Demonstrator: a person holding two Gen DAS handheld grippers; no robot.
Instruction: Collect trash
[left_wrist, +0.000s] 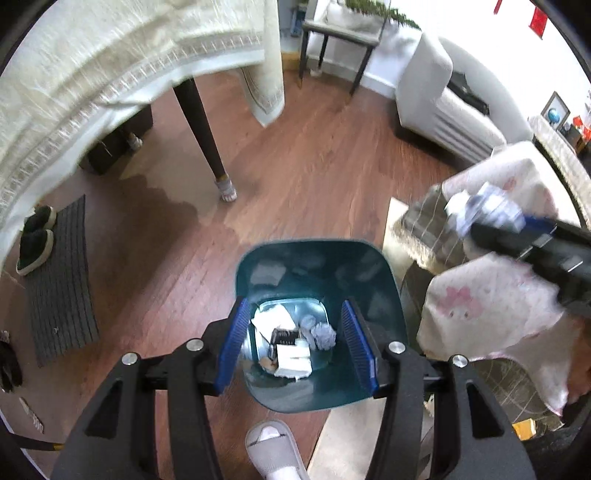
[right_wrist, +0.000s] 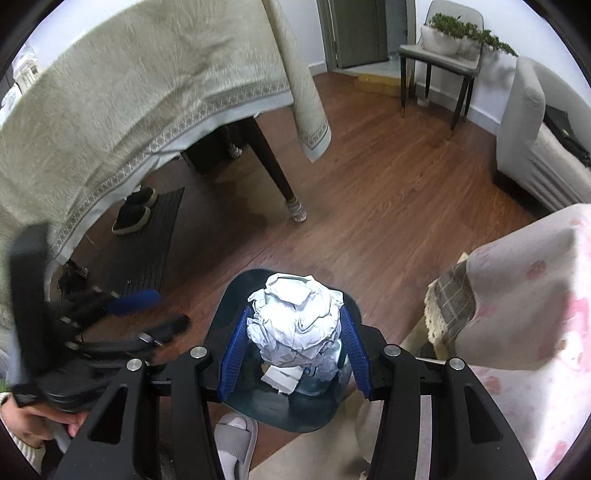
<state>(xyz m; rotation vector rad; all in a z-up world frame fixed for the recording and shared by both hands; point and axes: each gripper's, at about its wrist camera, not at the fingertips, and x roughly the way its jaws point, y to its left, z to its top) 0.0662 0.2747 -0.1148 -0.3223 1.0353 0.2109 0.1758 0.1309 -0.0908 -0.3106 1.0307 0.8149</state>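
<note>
A teal trash bin stands on the wooden floor below both grippers; it also shows in the right wrist view. Inside lie crumpled paper, white scraps and a dark packet. My left gripper is open and empty right above the bin's mouth. My right gripper is shut on a big ball of crumpled white paper and holds it above the bin. In the left wrist view the right gripper with the paper is at the right, blurred.
A table with a cream cloth and a dark leg stands behind the bin. A pink-patterned cover is to the right. A mat with black shoes lies left. A slippered foot is by the bin.
</note>
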